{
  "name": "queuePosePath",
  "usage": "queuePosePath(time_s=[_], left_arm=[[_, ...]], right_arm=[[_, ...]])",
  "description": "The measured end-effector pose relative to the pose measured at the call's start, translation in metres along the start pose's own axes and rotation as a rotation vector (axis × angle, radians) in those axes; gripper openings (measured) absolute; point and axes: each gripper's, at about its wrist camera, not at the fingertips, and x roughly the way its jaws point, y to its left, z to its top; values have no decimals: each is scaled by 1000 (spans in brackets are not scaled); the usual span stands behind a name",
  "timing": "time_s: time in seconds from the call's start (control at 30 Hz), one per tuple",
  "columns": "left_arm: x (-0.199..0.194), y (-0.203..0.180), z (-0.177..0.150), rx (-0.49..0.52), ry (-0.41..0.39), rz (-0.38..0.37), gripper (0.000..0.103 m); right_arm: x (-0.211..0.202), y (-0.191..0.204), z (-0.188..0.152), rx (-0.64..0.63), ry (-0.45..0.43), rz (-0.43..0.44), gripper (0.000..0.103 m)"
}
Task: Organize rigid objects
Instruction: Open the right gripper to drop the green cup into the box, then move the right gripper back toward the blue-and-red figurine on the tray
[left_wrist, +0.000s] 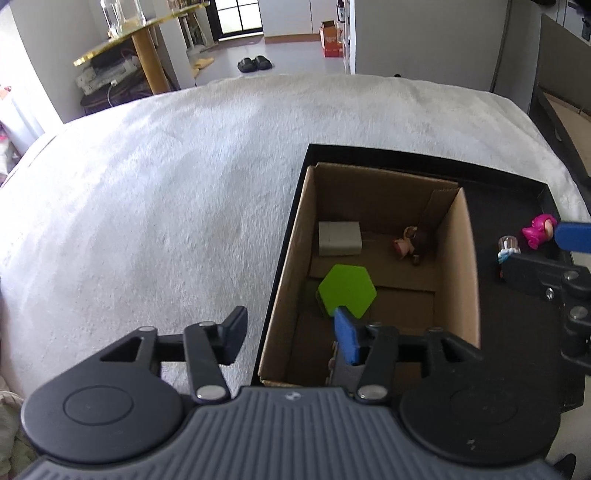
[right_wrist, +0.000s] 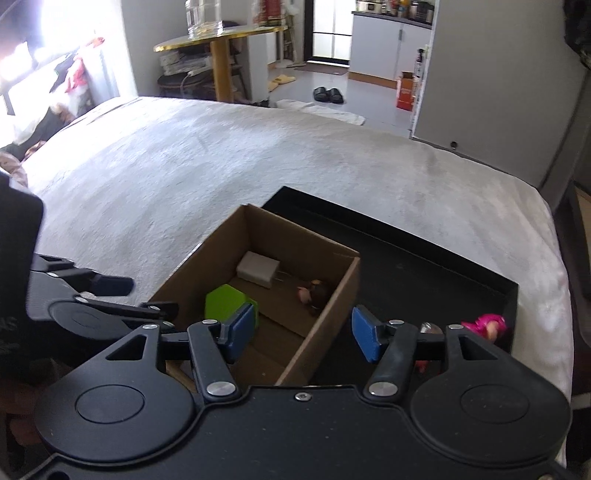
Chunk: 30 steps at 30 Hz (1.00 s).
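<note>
Below, white fuzzy blanket covers whole work surface. Black tray sits on it, cardboard box inside tray at its left side. Green hexagon block, pale grey block, brown figurine lie in box. Pink toy and small clear-topped toy on tray floor, right of box. My left gripper and right gripper both parted, nothing between pads. Beyond: gold-topped table, black slippers, orange carton on grey floor.

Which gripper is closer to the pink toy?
Right. The right gripper hangs beside the pink toy on the black tray. The left gripper is over the box's far side.
</note>
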Motion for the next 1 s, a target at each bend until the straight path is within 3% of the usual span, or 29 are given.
queuePosePath(time_s=[0.27, 1.0], left_arm=[[-11, -24, -2, 26, -14, 36, 59], [-26, -94, -4, 142, -57, 89, 64]], right_arm=[[-10, -26, -19, 55, -37, 2, 60], [-11, -92, -56, 213, -103, 20, 67]])
